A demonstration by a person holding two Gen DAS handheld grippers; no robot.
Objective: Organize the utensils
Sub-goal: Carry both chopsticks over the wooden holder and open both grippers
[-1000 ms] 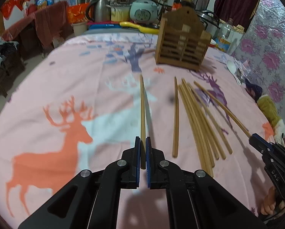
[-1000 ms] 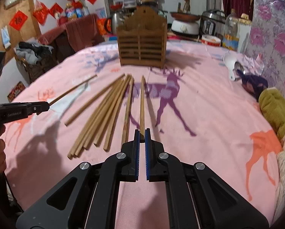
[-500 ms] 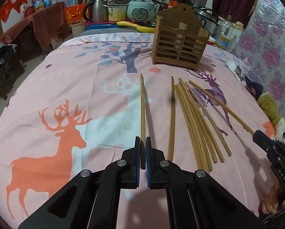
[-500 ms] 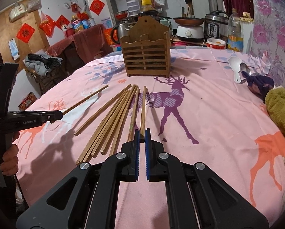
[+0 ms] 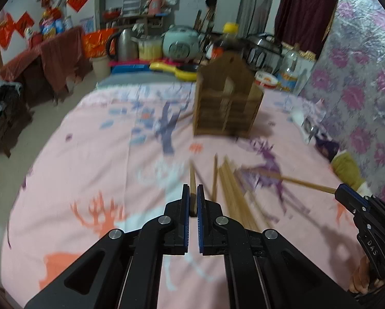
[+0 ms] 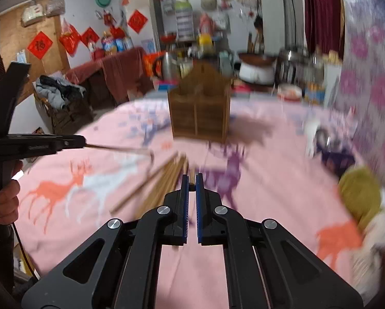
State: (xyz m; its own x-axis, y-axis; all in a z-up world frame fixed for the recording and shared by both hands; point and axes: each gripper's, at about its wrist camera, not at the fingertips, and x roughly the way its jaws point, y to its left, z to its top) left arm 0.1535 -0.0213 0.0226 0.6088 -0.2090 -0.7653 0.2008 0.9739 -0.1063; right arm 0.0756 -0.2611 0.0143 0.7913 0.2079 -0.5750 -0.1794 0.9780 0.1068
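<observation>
left gripper clamped on chopstick | right gripper clamped on another chopstick | wooden holder far ahead, seemingly nearer right | sticks' long axes point toward it

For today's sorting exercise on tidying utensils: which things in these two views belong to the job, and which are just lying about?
Belong to the job:
- left gripper, shut on a chopstick
- right gripper, shut on another chopstick
- loose chopsticks
- wooden holder

Just lying about:
- rice cooker
- kettle
- yellow-green cloth
- white spoon
</observation>
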